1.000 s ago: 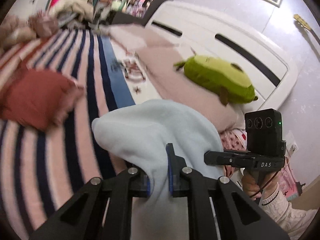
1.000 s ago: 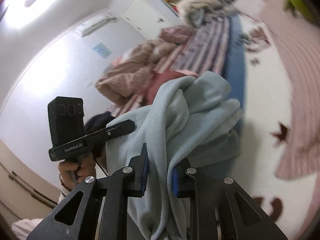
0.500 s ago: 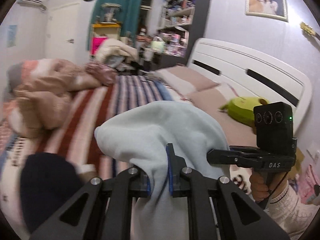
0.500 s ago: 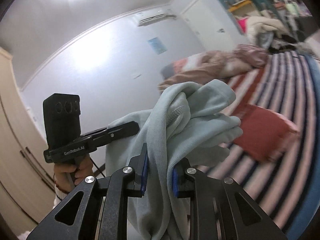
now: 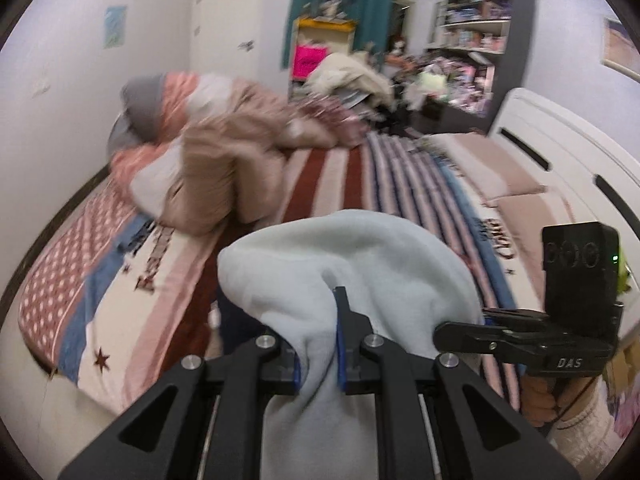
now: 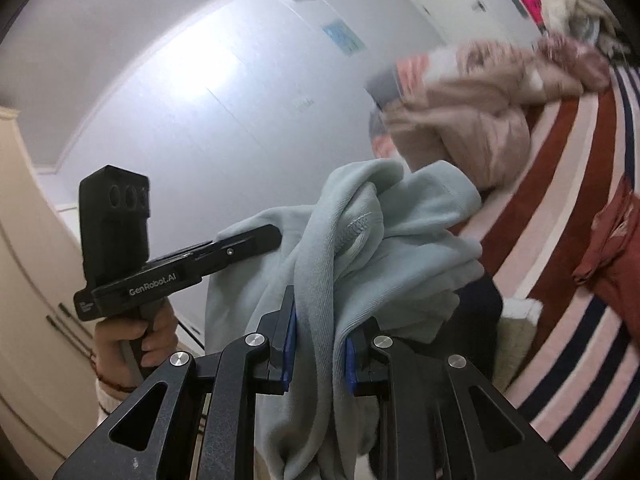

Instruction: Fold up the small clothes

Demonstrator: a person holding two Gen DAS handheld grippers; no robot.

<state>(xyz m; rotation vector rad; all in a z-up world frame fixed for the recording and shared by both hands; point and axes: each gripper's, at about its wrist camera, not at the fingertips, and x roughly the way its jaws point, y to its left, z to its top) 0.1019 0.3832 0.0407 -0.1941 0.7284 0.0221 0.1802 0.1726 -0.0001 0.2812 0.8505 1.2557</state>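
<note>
A pale blue fleece garment (image 5: pixel 352 264) hangs bunched in the air over the bed, held by both grippers. My left gripper (image 5: pixel 318 344) is shut on a fold of it, the cloth draping over and below the fingers. In the right wrist view the same pale blue garment (image 6: pixel 380 240) is pinched by my right gripper (image 6: pixel 318 344), with thick folds rising above the pads. The right gripper's body (image 5: pixel 560 328) shows at the right of the left wrist view. A hand holds the left gripper's body (image 6: pixel 132 256) at the left of the right wrist view.
A striped bedspread (image 5: pixel 348 176) covers the bed under the garment. A heap of beige and pink bedding (image 5: pixel 216 152) lies at its far left. A red garment (image 6: pixel 612 248) lies on the stripes. A white headboard (image 5: pixel 560 152) and cluttered shelves (image 5: pixel 468 52) stand right.
Both grippers have swung to the left across the bed and upward with the blue garment still held. The green plush toy has left the left wrist view, and the bedding heap has come in.
</note>
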